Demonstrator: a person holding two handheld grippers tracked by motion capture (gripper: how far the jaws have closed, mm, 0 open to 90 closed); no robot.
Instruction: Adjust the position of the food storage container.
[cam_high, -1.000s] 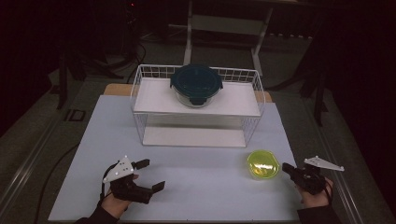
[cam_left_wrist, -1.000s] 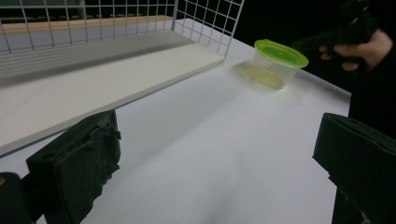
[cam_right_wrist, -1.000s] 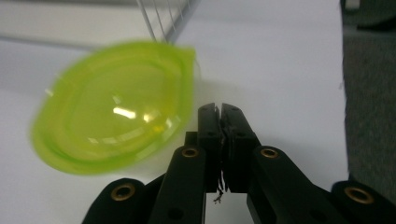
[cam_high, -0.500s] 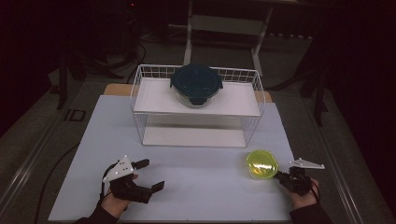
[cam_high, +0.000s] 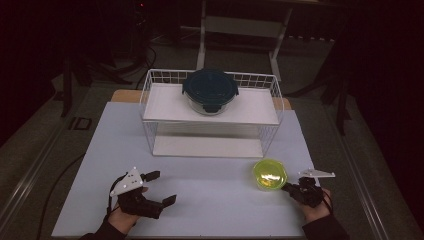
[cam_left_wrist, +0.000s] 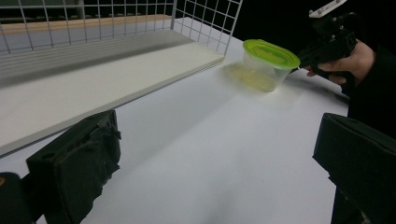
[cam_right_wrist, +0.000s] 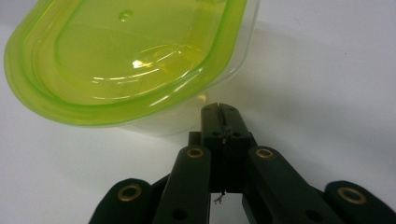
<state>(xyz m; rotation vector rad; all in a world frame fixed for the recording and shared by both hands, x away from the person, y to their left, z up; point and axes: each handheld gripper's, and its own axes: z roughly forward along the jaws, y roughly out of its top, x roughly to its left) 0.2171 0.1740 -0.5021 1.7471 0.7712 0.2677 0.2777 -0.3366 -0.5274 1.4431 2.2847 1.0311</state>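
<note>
Dark surroundings are seen around a white table, which is lit from above. At the right gripper the jaws are pressed fully together, with nothing between them, and their tip is placed just beside the clear wall of the small container, under the rim of its green lid; whether it already touches cannot be told. Such a closed tip is probably meant for nudging the container across the table or prying under the lid, not for grasping it. The container is standing upright on the table, in front of the wire rack and near its right corner. The left gripper is held with its jaws wide apart and empty, well apart from the container, as if kept ready. On the upper shelf of the rack a bigger bowl with a dark lid is resting.
</note>
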